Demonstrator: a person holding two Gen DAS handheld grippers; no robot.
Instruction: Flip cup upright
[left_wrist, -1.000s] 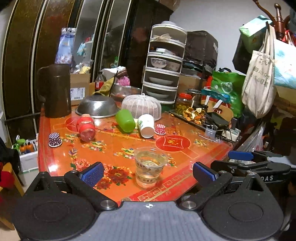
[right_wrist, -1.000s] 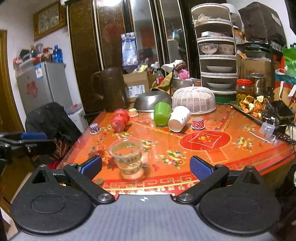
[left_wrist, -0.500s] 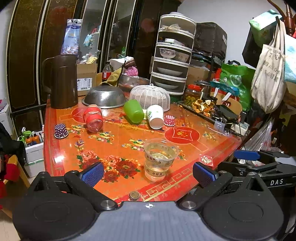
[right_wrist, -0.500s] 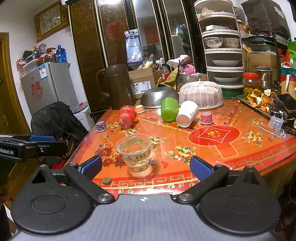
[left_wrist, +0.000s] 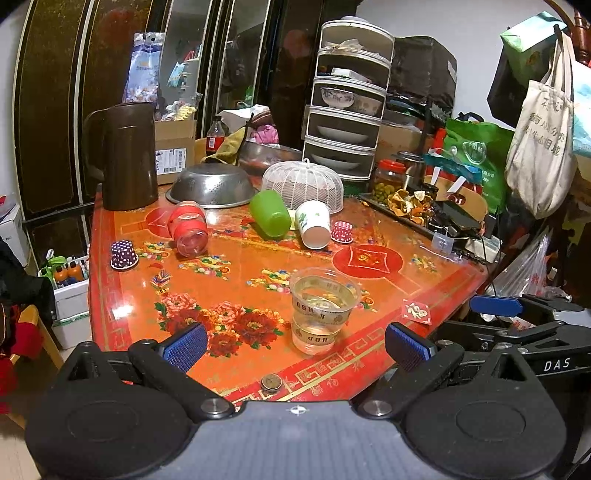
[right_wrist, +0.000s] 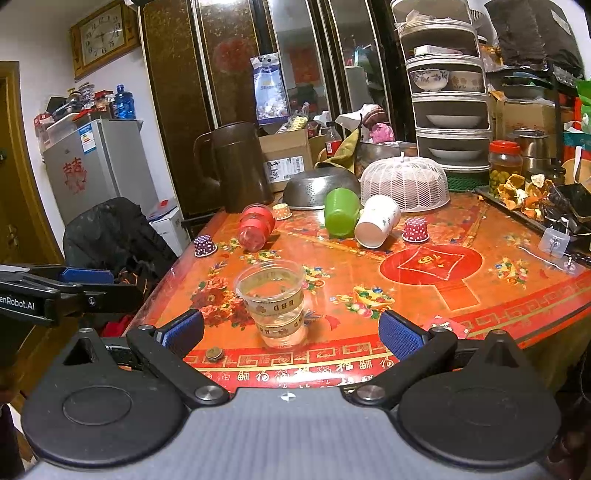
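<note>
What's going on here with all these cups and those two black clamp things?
A person holds a two-finger gripper in each hand, aiming to set a tipped cup upright. Both the left gripper and right gripper are open, hold nothing, and sit at the near edge of the table. A clear cup stands upright just ahead of them. Farther back, a red cup, a green cup and a white paper cup lie on their sides, untouched.
</note>
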